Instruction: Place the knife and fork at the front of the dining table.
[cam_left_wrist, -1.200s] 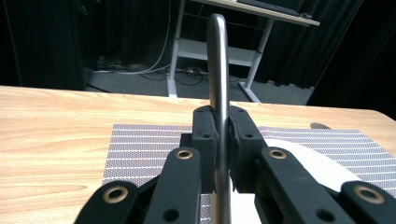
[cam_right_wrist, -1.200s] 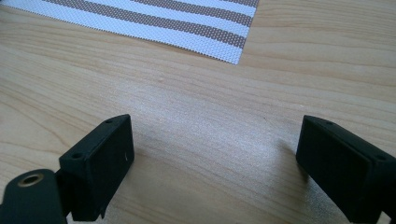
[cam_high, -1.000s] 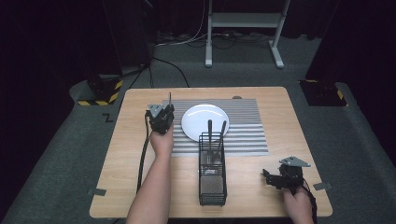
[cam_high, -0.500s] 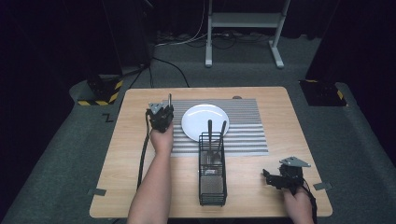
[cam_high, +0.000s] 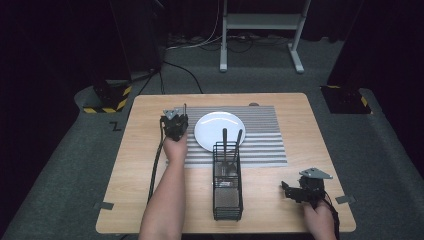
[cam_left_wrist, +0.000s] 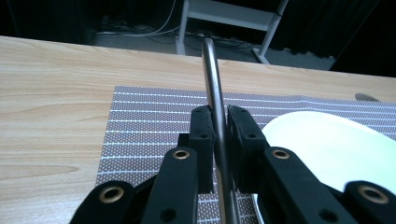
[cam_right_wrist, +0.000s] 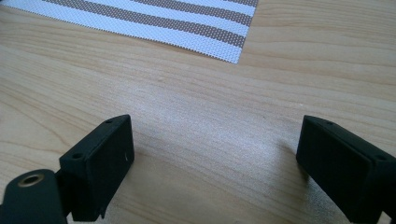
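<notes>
Risk, judged: slim curved steel utensil handle (cam_left_wrist: 215, 93) may pivot or slide between the pads and strike the round white plate (cam_high: 220, 130) just beside it, since only a narrow stretch is pinched. Left gripper (cam_left_wrist: 219, 123): jaws nearly closed, clamped on that handle, which rises upright over the left edge of the grey striped woven placemat (cam_left_wrist: 149, 126). Right gripper (cam_right_wrist: 215, 158): jaws spread wide, holding nothing, low over the bare light wooden table (cam_right_wrist: 196, 107).
</notes>
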